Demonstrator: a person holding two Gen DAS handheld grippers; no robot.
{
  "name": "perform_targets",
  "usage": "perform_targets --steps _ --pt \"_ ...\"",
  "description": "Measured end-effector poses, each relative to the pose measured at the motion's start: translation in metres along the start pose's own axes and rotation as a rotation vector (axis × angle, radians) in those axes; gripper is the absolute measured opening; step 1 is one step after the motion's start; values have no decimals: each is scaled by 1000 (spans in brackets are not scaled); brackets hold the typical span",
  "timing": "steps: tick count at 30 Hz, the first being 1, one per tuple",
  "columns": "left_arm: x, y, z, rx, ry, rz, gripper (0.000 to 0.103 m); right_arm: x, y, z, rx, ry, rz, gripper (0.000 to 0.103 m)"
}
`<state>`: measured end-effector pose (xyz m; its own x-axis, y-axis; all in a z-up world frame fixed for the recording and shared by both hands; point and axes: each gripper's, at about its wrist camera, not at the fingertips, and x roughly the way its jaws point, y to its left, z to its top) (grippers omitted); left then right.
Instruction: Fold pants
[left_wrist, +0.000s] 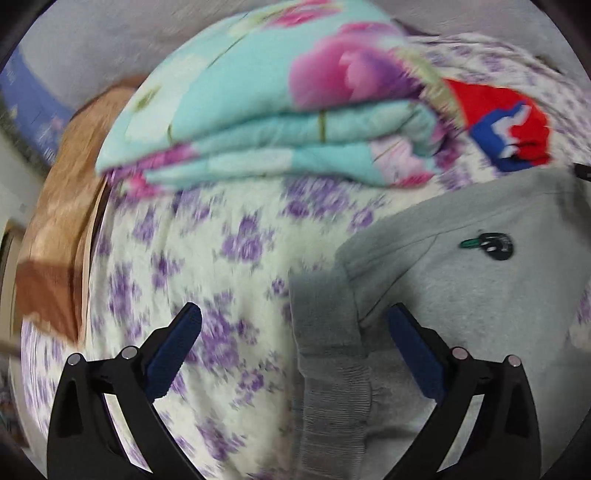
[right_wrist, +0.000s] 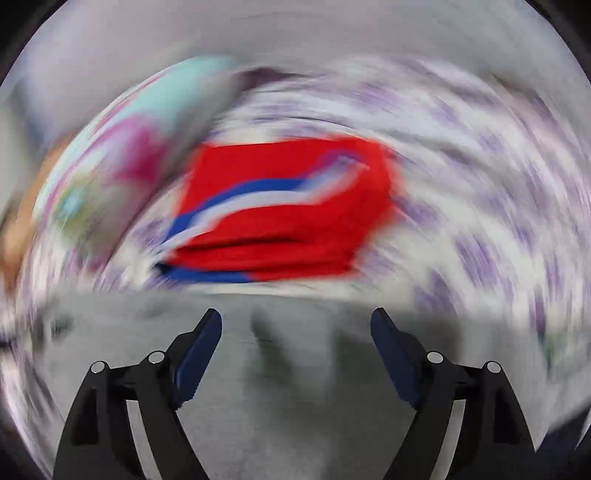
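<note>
Grey sweatpants (left_wrist: 461, 280) lie on a bed with a purple-flowered sheet (left_wrist: 207, 258). Their ribbed waistband (left_wrist: 332, 373) runs between the fingers of my left gripper (left_wrist: 295, 317), which is open and hovers over the waistband edge. A small dark logo (left_wrist: 495, 245) shows on the pants. In the right wrist view, which is heavily blurred, my right gripper (right_wrist: 295, 321) is open above the grey pants fabric (right_wrist: 288, 387).
A folded turquoise quilt with pink flowers (left_wrist: 266, 110) lies at the far side of the bed. A folded red and blue garment (left_wrist: 506, 122) (right_wrist: 288, 214) lies beside it, just beyond the pants. A brown wooden bed edge (left_wrist: 62, 229) is at left.
</note>
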<state>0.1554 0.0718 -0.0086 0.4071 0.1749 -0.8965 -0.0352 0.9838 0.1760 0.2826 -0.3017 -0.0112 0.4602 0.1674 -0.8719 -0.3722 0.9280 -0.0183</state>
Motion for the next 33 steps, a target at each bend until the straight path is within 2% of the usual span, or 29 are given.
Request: perform_targets --steps 3,6,7,8,9,10,11,12,13,15,18,24,28,33 --pt "14 5 15 27 17 -28 99 12 41 8 -233 5 -24 84" --pt "37 7 27 5 63 -91 98 44 59 15 -327 109 -48 83" --pt "43 5 29 -7 75 -112 92 51 62 14 -338 133 -41 76" --pt "50 4 32 -18 89 -145 82 57 62 13 -338 165 -3 67" --pt "56 3 33 -19 107 -180 55 63 60 11 -322 195 43 43" --pt "65 -4 35 -15 145 -249 30 64 59 9 -294 214 90 28" --pt "66 -10 35 -7 145 -258 24 60 59 8 -285 208 102 22" --pt "64 -15 35 11 130 -236 18 51 59 5 -279 197 115 13" --pt "61 -25 34 58 112 -193 18 44 57 3 -267 189 132 11" --pt "54 -32 33 87 100 -167 16 22 48 -1 -224 154 186 10" --pt "21 -27 32 64 33 -205 15 -33 29 -10 -143 72 299 8" --pt "-60 -17 15 34 -103 -250 15 -116 27 -43 -154 -14 375 8" --pt "-97 -21 -21 51 -130 -248 15 -140 31 -74 -155 -6 401 8" --pt "-106 -24 -58 29 -96 -257 16 -127 36 -113 -93 83 431 9"
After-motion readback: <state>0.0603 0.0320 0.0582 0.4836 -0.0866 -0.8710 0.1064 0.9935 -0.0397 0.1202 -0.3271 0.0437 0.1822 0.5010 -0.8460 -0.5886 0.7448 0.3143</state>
